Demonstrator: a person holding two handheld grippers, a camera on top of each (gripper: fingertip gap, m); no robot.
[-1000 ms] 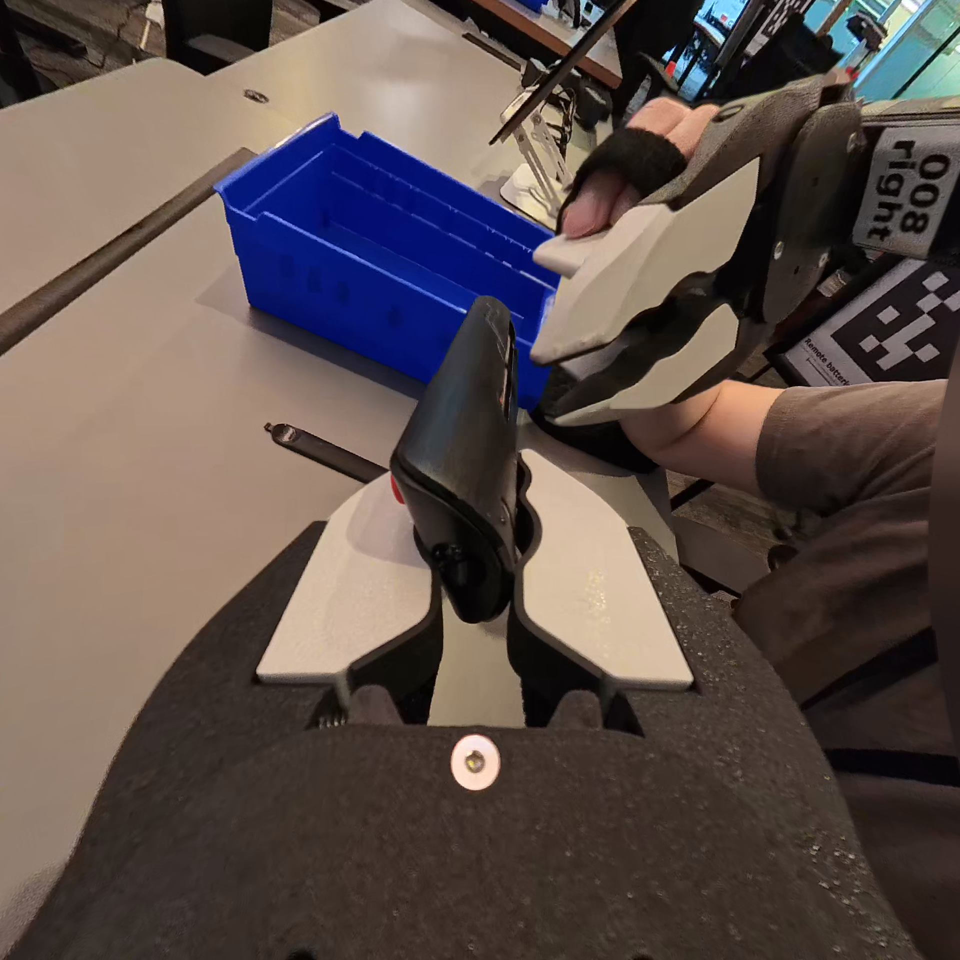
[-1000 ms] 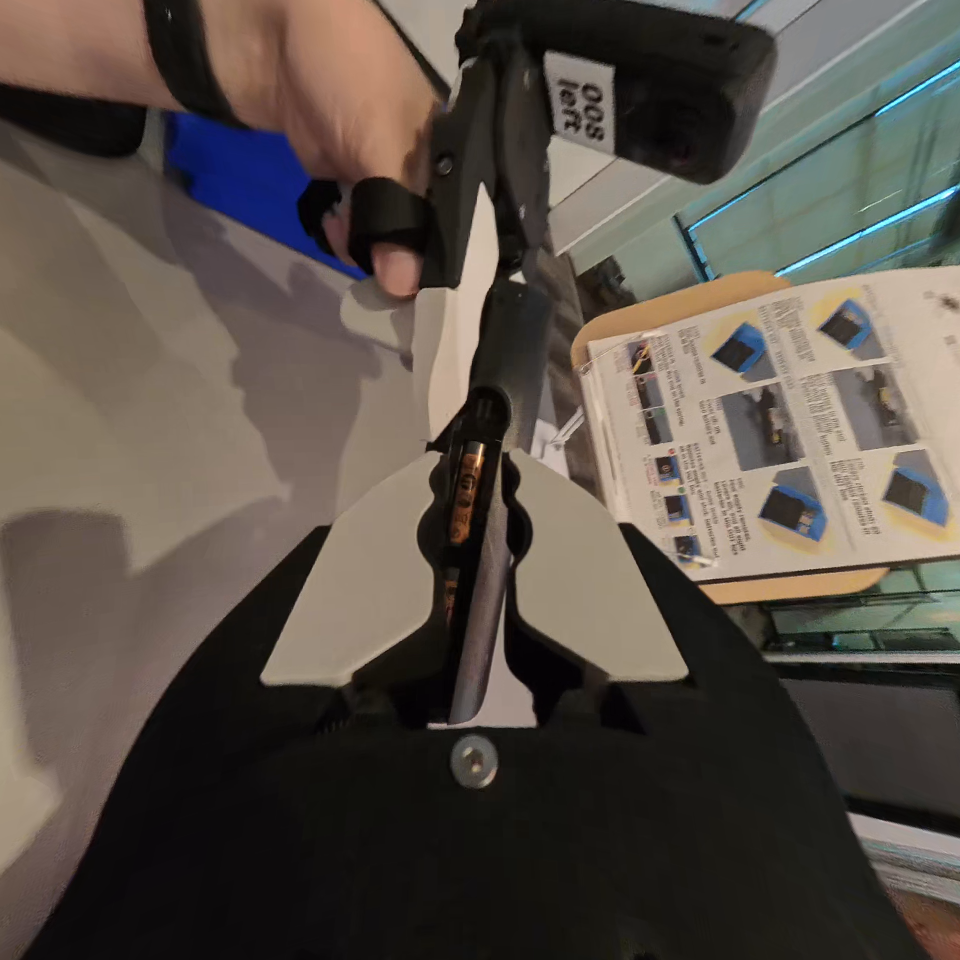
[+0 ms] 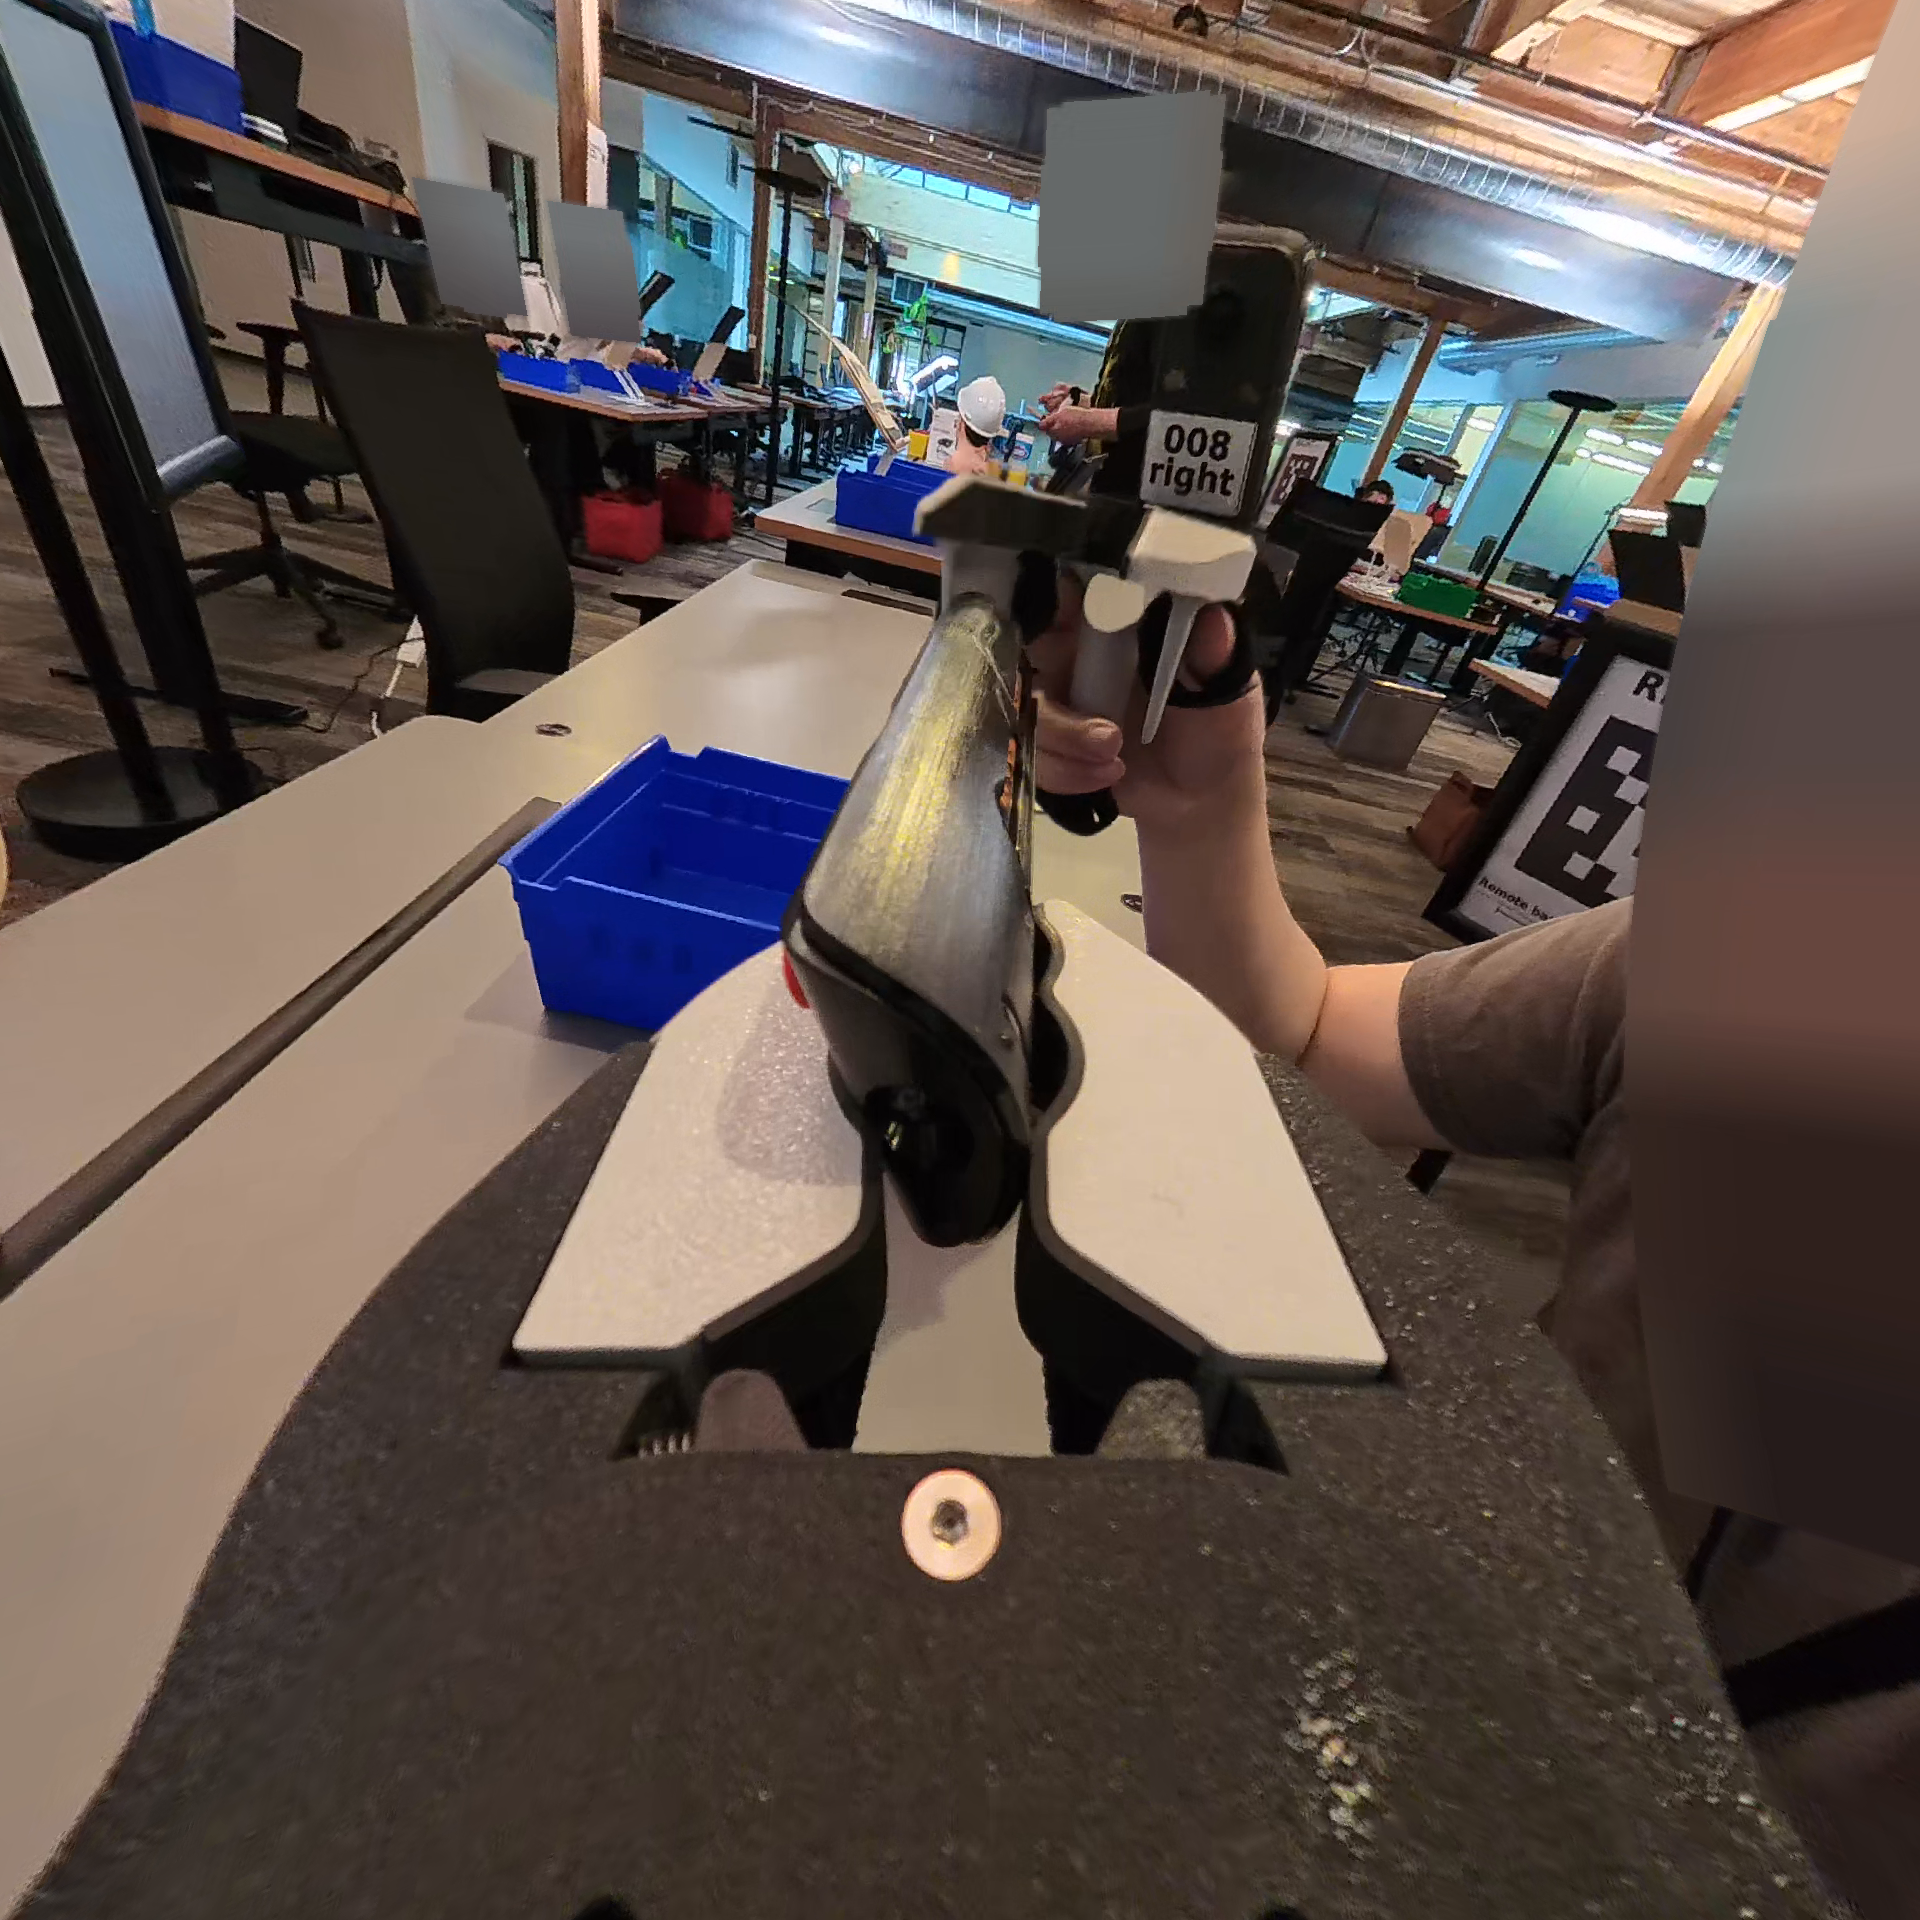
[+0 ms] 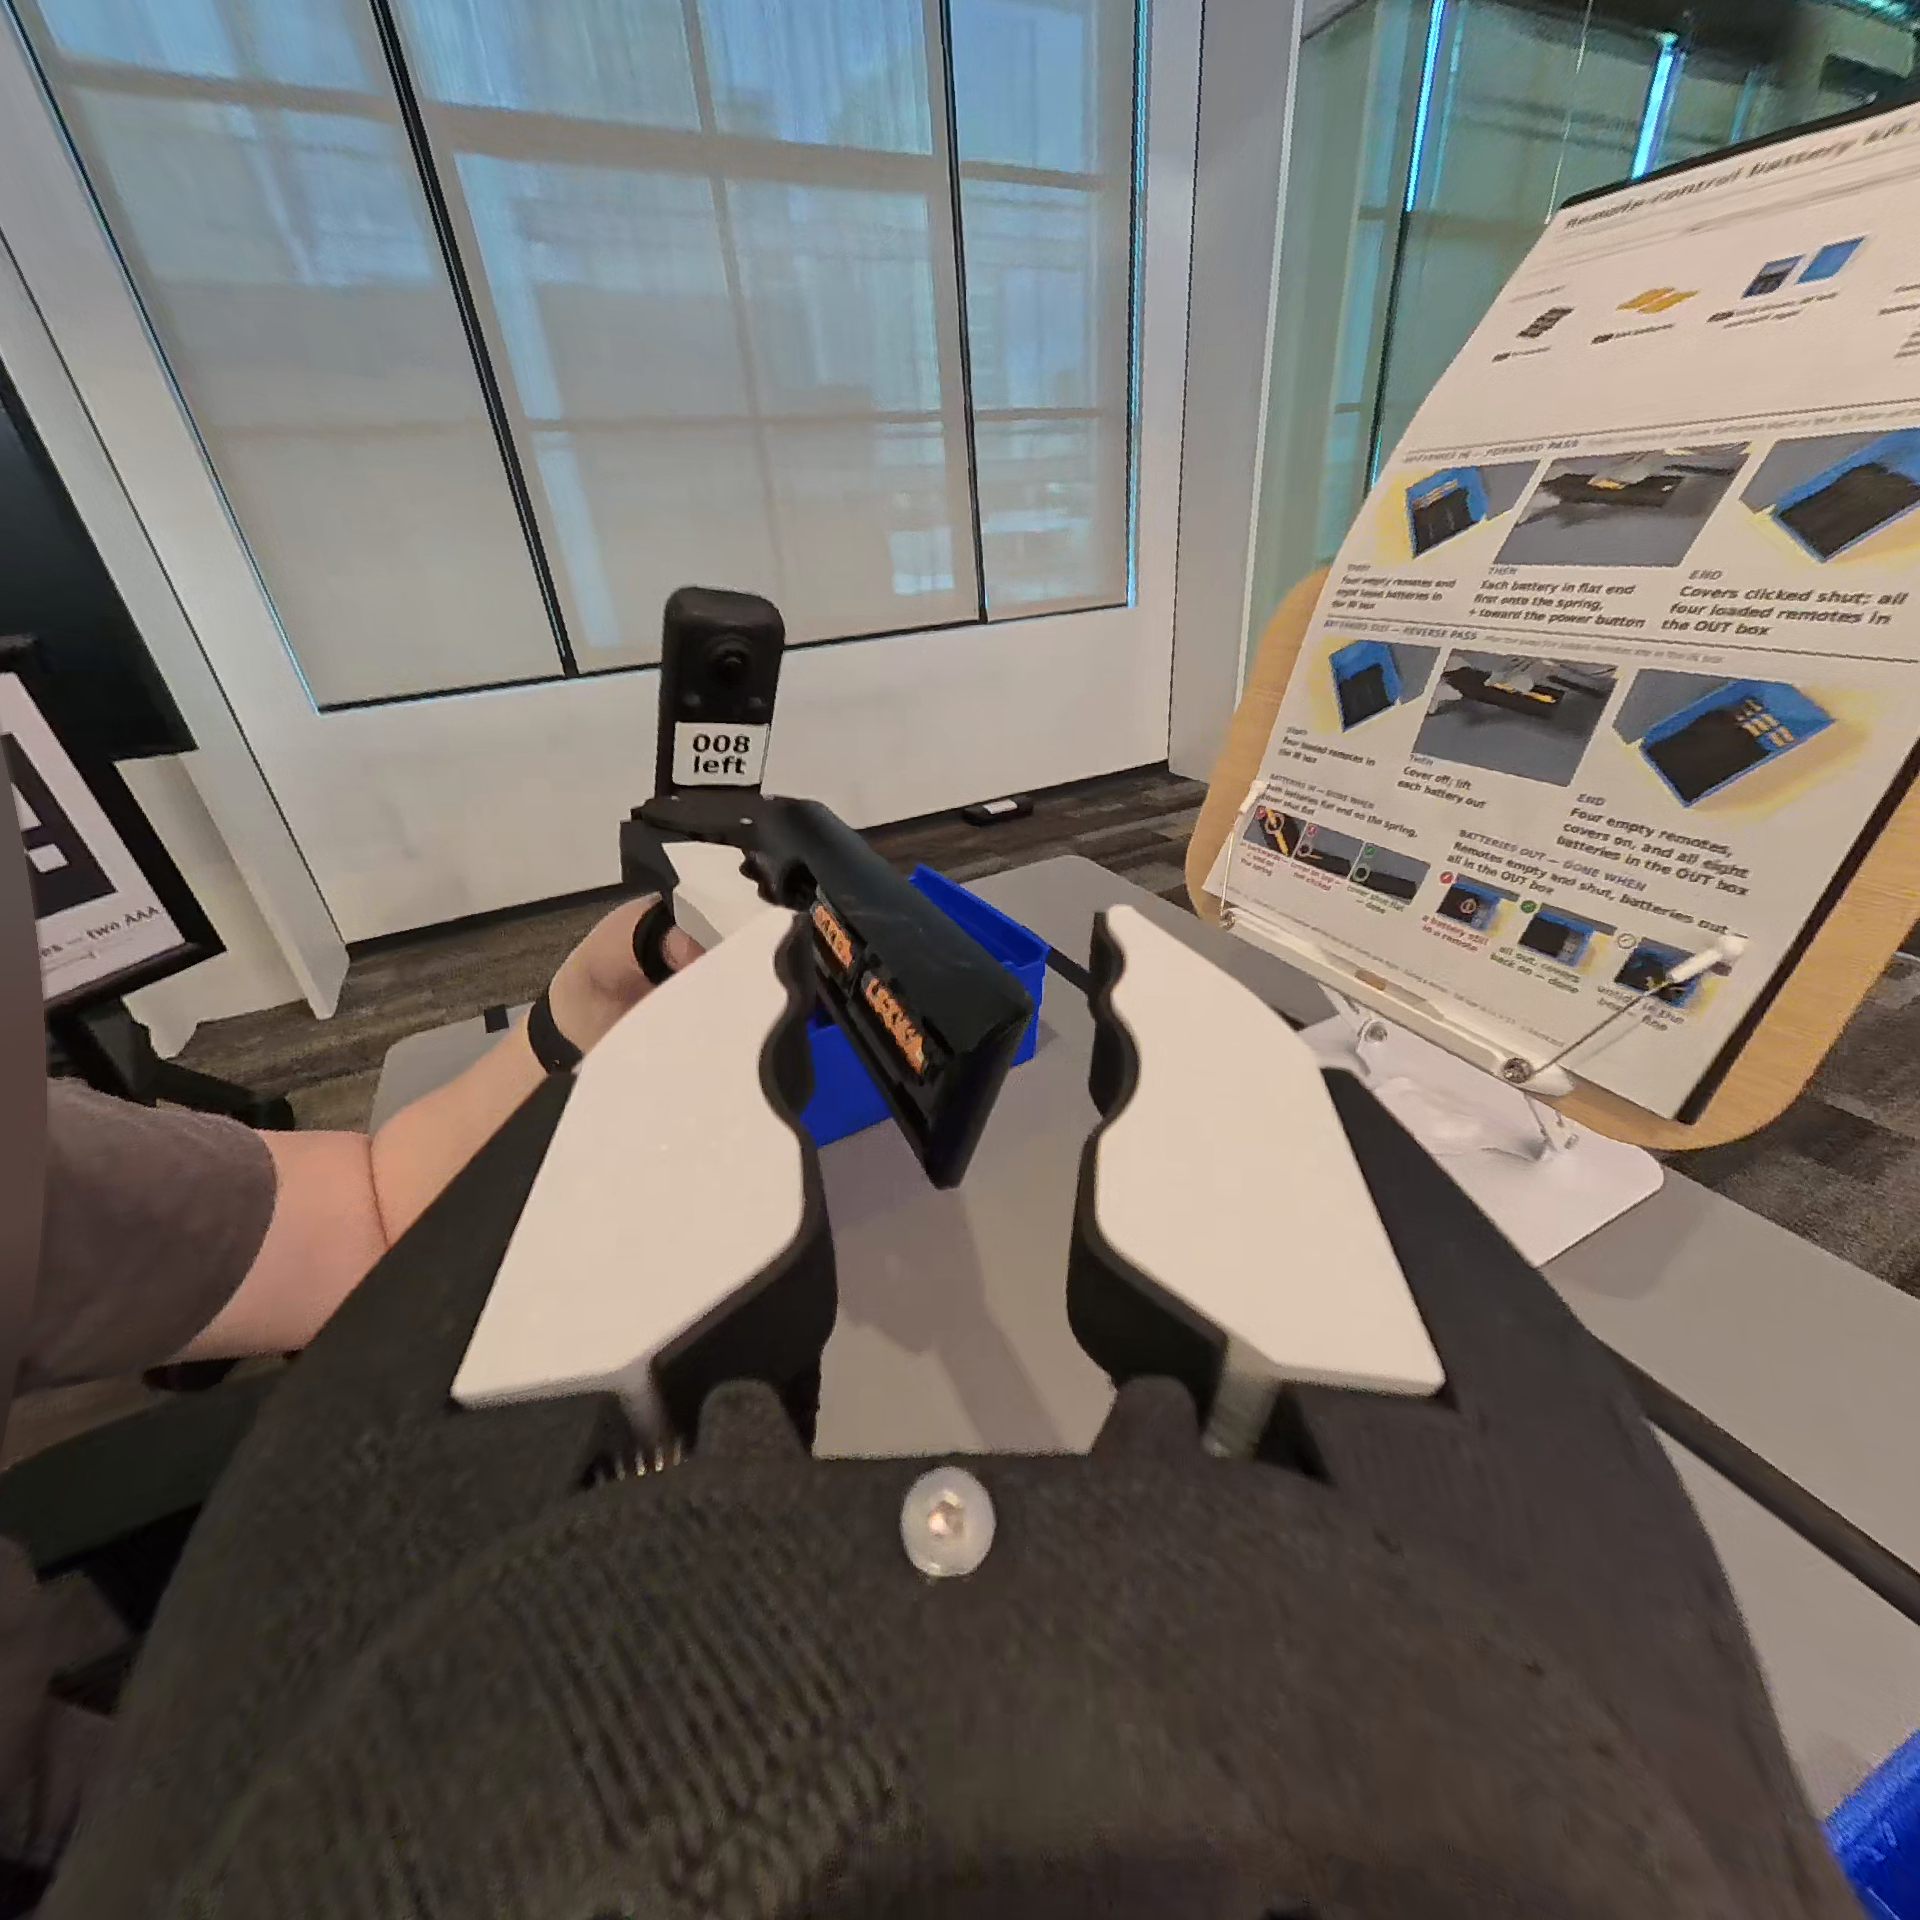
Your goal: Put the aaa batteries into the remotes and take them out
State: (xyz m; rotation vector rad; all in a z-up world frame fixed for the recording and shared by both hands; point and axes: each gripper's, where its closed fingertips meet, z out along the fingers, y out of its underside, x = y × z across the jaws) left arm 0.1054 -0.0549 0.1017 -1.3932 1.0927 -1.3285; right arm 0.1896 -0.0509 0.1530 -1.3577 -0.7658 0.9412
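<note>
I'm counting one black remote (image 4: pixel 914 997), two orange batteries (image 4: pixel 888 1013) sitting in its open bay, one blue bin (image 3: pixel 665 883) showing behind the remote, and two grippers.

remote (image 3: pixel 925 977) sits mid-frame in the left gripper (image 3: pixel 951 1122), sticking up toward the right gripper (image 3: pixel 1049 582) at upper centre | bin (image 3: pixel 665 894) on the bench (image 3: pixel 208 997), left of and behind the remote | right view: remote (image 4: pixel 914 997) centre, batteries (image 4: pixel 888 1013) in it, instruction board (image 4: pixel 1579 665) at right
</note>
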